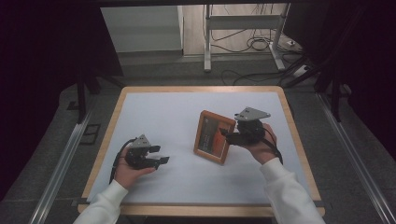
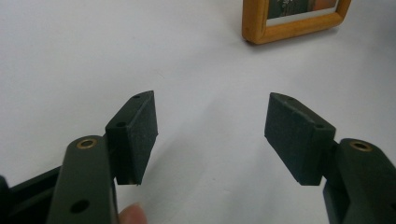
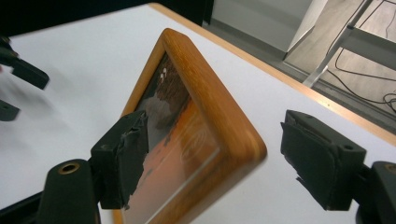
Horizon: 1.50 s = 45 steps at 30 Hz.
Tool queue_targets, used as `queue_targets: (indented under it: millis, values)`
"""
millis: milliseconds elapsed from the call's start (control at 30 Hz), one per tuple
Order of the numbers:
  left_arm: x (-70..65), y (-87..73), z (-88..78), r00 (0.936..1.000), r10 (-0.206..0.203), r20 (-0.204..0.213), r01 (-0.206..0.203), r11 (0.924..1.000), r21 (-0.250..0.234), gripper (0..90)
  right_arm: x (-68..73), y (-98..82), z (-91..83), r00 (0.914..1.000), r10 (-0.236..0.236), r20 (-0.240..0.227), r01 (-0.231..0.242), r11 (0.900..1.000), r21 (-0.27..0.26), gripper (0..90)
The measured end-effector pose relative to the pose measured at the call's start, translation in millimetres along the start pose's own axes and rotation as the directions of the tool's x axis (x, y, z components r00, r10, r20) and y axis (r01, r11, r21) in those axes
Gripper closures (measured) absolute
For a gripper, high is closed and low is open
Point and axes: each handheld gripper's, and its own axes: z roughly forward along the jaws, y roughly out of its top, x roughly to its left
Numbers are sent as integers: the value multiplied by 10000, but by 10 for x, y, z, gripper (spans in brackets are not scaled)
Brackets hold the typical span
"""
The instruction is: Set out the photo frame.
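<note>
Frame [image 1: 214, 136], wooden, was stood tilted mid-table [image 1: 154, 116]. Right gripper [image 3: 212, 161] was spread wide around its corner, far pad clear, nothing clamped. Left gripper [image 2: 210, 135] was held open, empty, well apart.

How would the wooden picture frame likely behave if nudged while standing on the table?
The wooden picture frame stands tilted on the white table, so it probably tips easily. Its thick wood border looks stiff. The glossy front pane seems fragile and perhaps slippery.
</note>
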Motion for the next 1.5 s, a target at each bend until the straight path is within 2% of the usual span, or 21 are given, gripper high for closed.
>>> queue_targets:
  millis: [33,133,167,200,233,367,467,567,600,633,733,767,800,833,933,1200,1367,1500]
  values:
    - [-2,2,-3,10000,-18,5,18,10000,3,337,10,-57,-79,9997,255,32,-255,9995,-183,239]
    - [-6,3,-5,10000,-5,-5,5,10000,-7,336,16,-101,-126,9993,374,82,-371,9989,-283,239]
    - [-12,5,-6,10000,66,-51,-66,10000,-29,335,25,-178,-190,9974,720,102,-716,9968,-366,240]
    - [-12,5,-6,10000,66,-51,-66,10000,-29,335,25,-178,-190,9974,720,102,-716,9968,-366,240]
    - [-15,7,-7,9999,114,-74,-114,9999,-11,335,30,-272,-240,9959,902,79,-898,9950,-440,244]
    - [-23,9,-4,9998,184,-79,-183,9998,24,334,75,-442,-306,9929,1192,-53,-1193,9920,-422,272]
    - [-31,11,-2,9998,191,-97,-191,9998,-11,334,130,-563,-329,9921,1246,-163,-1251,9915,-354,319]
    - [-35,13,-1,9997,216,-102,-217,9998,-15,334,188,-686,-329,9881,1493,-383,-1503,9883,-263,387]
    - [-37,14,-1,9997,232,-102,-233,9997,-1,334,188,-686,-329,9881,1493,-383,-1503,9883,-263,387]
    - [-45,17,-3,9996,269,-111,-270,9996,-2,334,225,-742,-310,9877,1465,-538,-1473,9890,-117,477]
    - [-57,20,-12,9993,338,-156,-339,9994,-22,333,274,-785,-296,9892,1338,-593,-1345,9909,-76,635]
    - [-57,20,-12,9993,338,-156,-339,9994,-22,333,274,-785,-296,9892,1338,-593,-1345,9909,-76,635]
    - [-58,20,-15,9992,368,-177,-369,9993,-20,333,294,-795,-286,9905,1234,-609,-1237,9923,-22,690]
    - [-58,20,-19,9991,386,-197,-386,9993,-25,333,325,-803,-271,9905,1107,-818,-1103,9939,90,786]
    - [-55,22,-27,9991,372,-217,-373,9993,-38,333,382,-813,-242,9917,874,-942,-850,9960,292,883]
    - [-68,35,-57,9994,231,-274,-236,9996,-185,333,457,-837,-98,9913,649,-1142,-566,9956,741,900]
    - [-125,30,-55,9992,268,-303,-275,9994,-226,334,525,-902,30,9917,530,-1170,-380,9912,1264,900]
    - [-142,23,-49,9992,293,-275,-299,9994,-189,335,533,-933,95,9915,601,-1152,-426,9879,1490,900]
